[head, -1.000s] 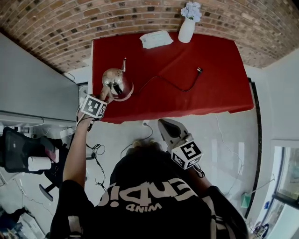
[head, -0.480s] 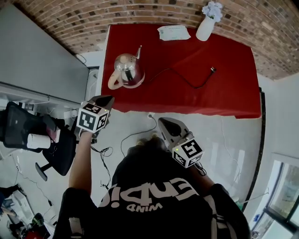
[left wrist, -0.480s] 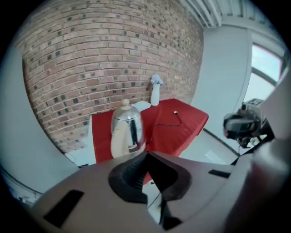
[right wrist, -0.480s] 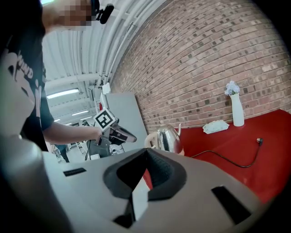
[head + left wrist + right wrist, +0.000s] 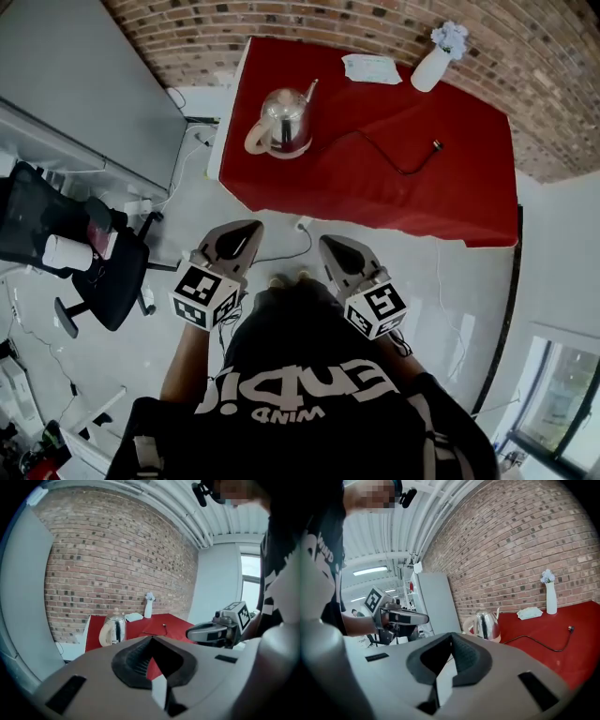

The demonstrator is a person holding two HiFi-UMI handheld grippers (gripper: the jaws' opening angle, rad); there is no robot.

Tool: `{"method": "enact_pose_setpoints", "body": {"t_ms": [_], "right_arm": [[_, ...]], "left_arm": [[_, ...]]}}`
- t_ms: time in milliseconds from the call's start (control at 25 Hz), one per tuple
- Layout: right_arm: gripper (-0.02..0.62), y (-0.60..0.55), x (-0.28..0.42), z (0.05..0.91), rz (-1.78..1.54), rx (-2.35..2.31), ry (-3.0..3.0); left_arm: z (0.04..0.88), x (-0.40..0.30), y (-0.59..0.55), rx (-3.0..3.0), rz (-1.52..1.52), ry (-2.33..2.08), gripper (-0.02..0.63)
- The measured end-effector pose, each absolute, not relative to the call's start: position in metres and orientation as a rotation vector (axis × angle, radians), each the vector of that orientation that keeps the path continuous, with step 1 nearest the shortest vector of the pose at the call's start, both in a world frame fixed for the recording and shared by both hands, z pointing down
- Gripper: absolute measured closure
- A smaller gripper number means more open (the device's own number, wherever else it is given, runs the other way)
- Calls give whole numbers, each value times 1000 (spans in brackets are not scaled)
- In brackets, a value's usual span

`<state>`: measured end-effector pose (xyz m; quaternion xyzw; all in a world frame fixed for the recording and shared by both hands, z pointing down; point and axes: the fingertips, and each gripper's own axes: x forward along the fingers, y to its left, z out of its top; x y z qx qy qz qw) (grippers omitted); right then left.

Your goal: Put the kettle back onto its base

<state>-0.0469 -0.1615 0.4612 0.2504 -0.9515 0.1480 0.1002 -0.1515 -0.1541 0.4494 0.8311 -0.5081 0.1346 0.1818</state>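
A shiny steel kettle (image 5: 284, 120) with a cream handle stands on its base near the left front corner of the red table (image 5: 441, 202). It also shows far off in the left gripper view, as the kettle (image 5: 115, 630), and in the right gripper view, as the kettle (image 5: 486, 625). My left gripper (image 5: 244, 231) is shut and empty, held in front of my body well short of the table. My right gripper (image 5: 329, 247) hangs beside it, jaws together, holding nothing. Floor lies between both grippers and the table edge.
A black cable (image 5: 389, 159) with its plug end runs across the table from the kettle's base. At the back stand a white vase of flowers (image 5: 433, 64) and a tissue pack (image 5: 371, 67). A black office chair (image 5: 80, 262) and a grey partition (image 5: 84, 84) are on the left.
My left gripper has left the kettle's handle, shut, and drawn back from the table to my body. The kettle stays on its base. The table lies farther off in the view.
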Motion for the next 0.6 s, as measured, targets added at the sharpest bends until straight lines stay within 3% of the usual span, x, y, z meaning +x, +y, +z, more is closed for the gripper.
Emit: {"method": "enact_pose_setpoints", "body": {"t_ms": [600], "right_arm": [[575,-150,-60,441,341,642,-2896]], "left_arm": [[442,-160,-124,2381,422,-1640,598]]}}
